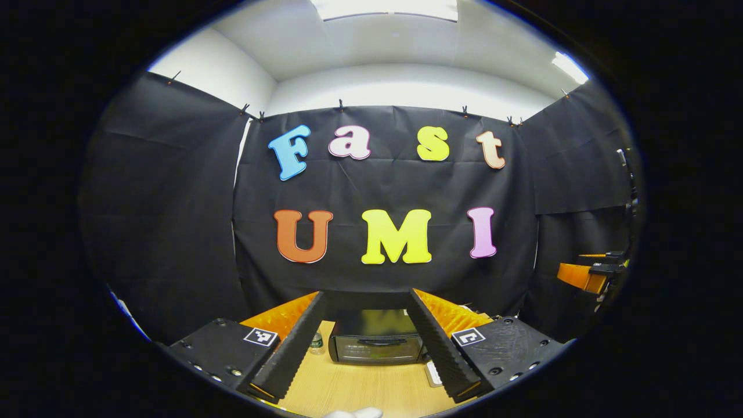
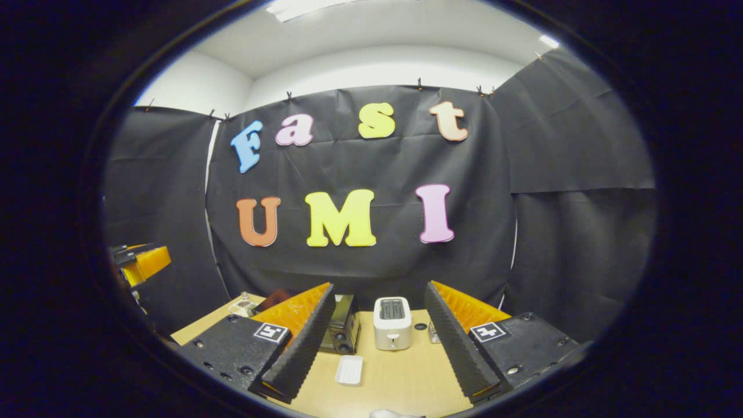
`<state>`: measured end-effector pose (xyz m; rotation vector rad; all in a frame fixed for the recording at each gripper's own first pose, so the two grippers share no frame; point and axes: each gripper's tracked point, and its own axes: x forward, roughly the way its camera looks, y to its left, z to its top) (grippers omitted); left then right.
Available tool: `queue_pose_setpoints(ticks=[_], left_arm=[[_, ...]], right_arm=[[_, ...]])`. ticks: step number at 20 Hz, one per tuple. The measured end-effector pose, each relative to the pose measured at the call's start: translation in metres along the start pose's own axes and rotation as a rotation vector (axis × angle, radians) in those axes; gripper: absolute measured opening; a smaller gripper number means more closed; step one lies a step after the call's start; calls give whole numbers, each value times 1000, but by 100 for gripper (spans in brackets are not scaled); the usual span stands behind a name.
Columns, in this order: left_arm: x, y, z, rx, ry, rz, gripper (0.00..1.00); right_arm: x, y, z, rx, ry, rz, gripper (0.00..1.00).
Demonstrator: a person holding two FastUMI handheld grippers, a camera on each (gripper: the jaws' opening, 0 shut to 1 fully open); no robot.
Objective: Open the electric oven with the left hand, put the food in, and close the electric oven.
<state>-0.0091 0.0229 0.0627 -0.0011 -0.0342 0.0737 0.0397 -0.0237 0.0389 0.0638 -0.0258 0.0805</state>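
In the left gripper view, the left gripper (image 1: 368, 348) hangs above the wooden table (image 1: 371, 386) with its jaws spread wide and nothing between them, and the electric oven (image 1: 376, 343) sits framed straight ahead between the two fingers, well apart from them, its door shut and its handle (image 1: 380, 342) running across the top of the glass. By that look the task is at its very start: the opening step is not yet begun, and the next move calls for carrying this gripper forward and down to the handle, then closing on it and swinging the door down. A small bottle (image 1: 316, 342) stands just left of the oven and a pale flat object (image 1: 433, 373) lies just right of it; neither seems to block the door's swing, though the bottle is close. In the right gripper view, the right gripper (image 2: 377, 342) also has its jaws spread and empty. The oven (image 2: 342, 332) shows partly behind its left finger; a white toaster (image 2: 392, 323) stands just right of the oven, and a white tray (image 2: 349, 370) lies on the table in front of the oven, possibly the food's dish, though I cannot tell what it holds.
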Motion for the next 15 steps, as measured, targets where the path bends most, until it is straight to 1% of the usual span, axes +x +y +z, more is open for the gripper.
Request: queue_pose_setpoints(ticks=[7,15], left_arm=[[-6,-17,9,0,-6,-51,93],[-9,-13,16,26,-19,-41,93]], right_arm=[[-19,1,12,6,-32,-6,90],[-28,5,20,14,-43,-12,90]])
